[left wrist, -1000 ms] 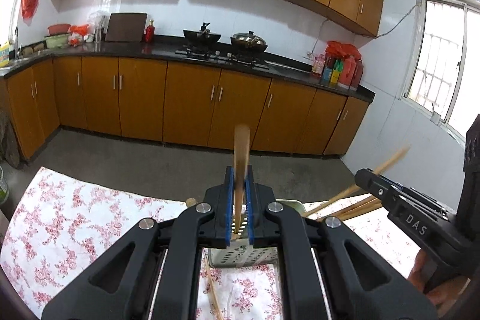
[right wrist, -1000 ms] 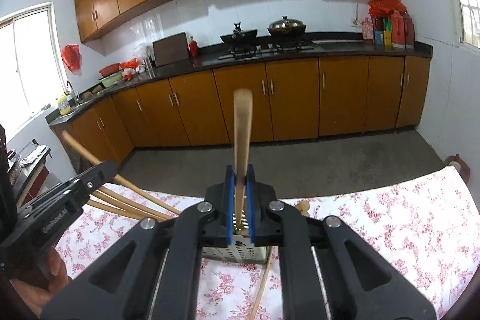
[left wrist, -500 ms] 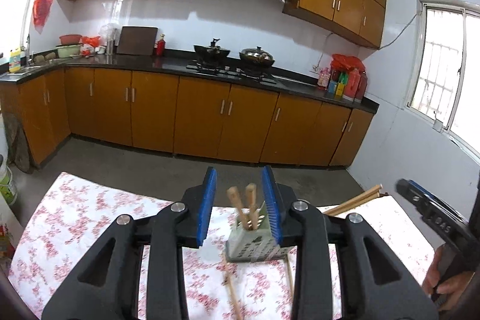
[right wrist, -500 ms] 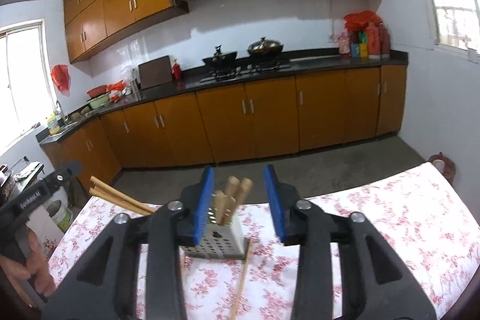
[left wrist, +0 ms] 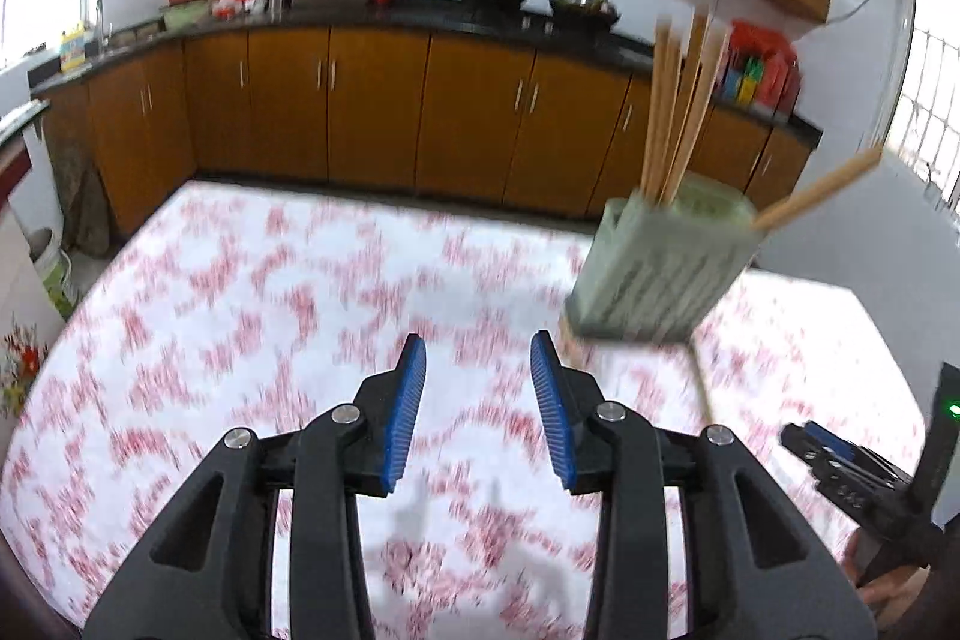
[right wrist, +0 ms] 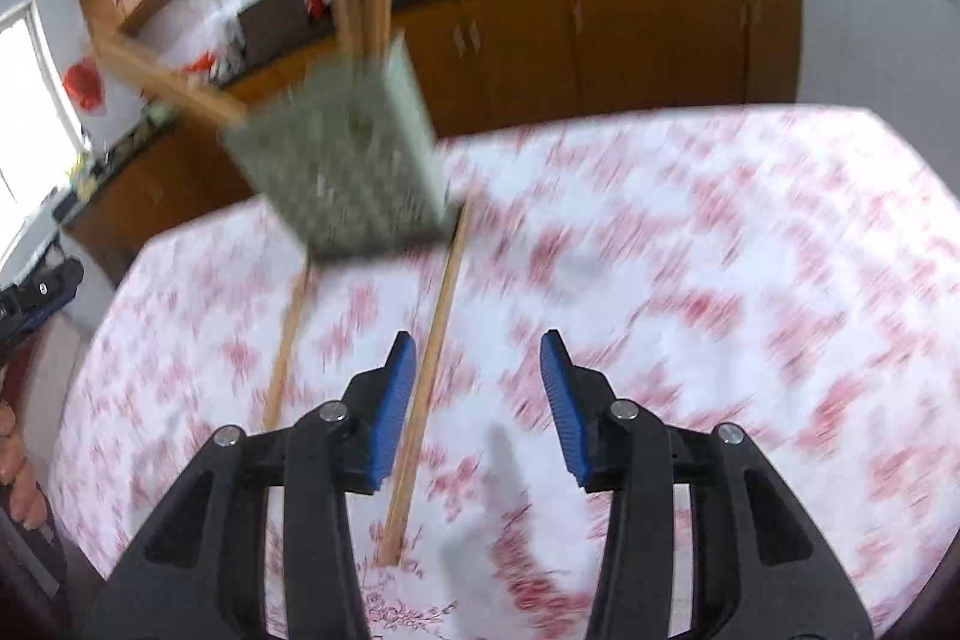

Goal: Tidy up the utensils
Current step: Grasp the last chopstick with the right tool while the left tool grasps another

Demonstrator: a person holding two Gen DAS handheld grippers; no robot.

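Two grippers, both w/ jaws apart and nothing between pads: left gripper (left wrist: 478,358) over bare floral tablecloth (left wrist: 240,310); right gripper (right wrist: 477,358) over same cloth; both sets of jaws have just been opening. Green perforated utensil holder (left wrist: 660,268) stands on cloth ahead, w/ several chopsticks (left wrist: 672,112) upright in it and one leaning out sideways. Two loose chopsticks (right wrist: 432,352) lie on cloth below holder, the nearer just beside right gripper's left pad.

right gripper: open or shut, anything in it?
Open, holding nothing. The right gripper has just been opening; its blue pads stand apart over the tablecloth, and the loose chopstick lies on the cloth by its left pad.
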